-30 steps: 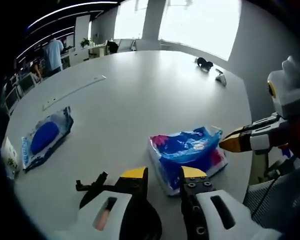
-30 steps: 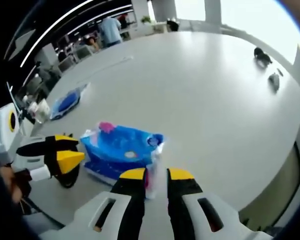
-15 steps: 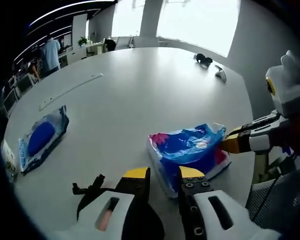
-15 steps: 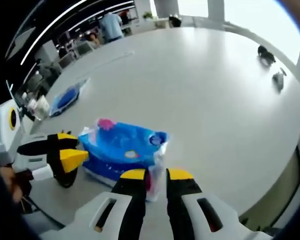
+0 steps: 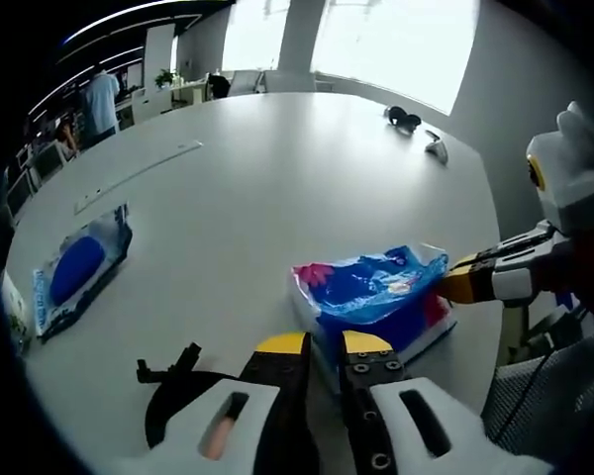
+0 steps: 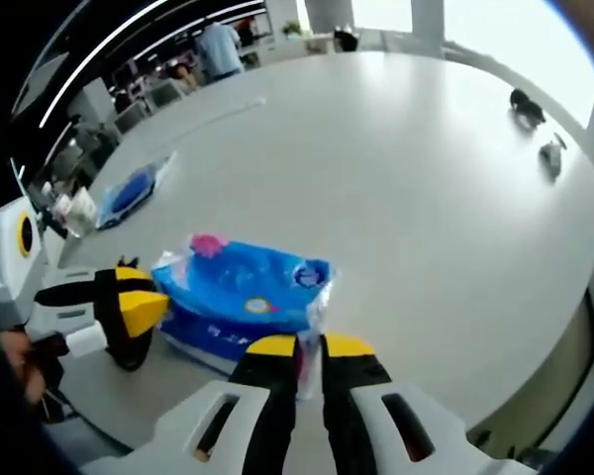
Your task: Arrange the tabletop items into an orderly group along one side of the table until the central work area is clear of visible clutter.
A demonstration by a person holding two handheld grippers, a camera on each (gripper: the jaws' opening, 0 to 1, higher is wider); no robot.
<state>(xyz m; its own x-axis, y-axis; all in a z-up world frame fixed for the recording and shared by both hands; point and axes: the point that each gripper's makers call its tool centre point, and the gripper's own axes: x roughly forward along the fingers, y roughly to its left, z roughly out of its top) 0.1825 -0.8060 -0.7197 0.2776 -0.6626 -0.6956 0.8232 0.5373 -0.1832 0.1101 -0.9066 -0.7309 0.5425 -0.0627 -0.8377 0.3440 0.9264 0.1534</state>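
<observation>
Both grippers' fingers nearer — seemingly pinching tissue pack (image 5: 376, 297)

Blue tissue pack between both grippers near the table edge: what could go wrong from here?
The right gripper pinches only the thin end flap of the blue tissue pack, so the wrap may tear or slip. The pack sits close to the table edge; a tug could drag it off. The left gripper may snag the black clip.

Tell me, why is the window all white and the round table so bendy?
In the left gripper view the window is so bright that it washes out to white, casting pale glare on the table. In the right gripper view the fisheye lens curves the table's edge, and the far people look soft and blurry.
</observation>
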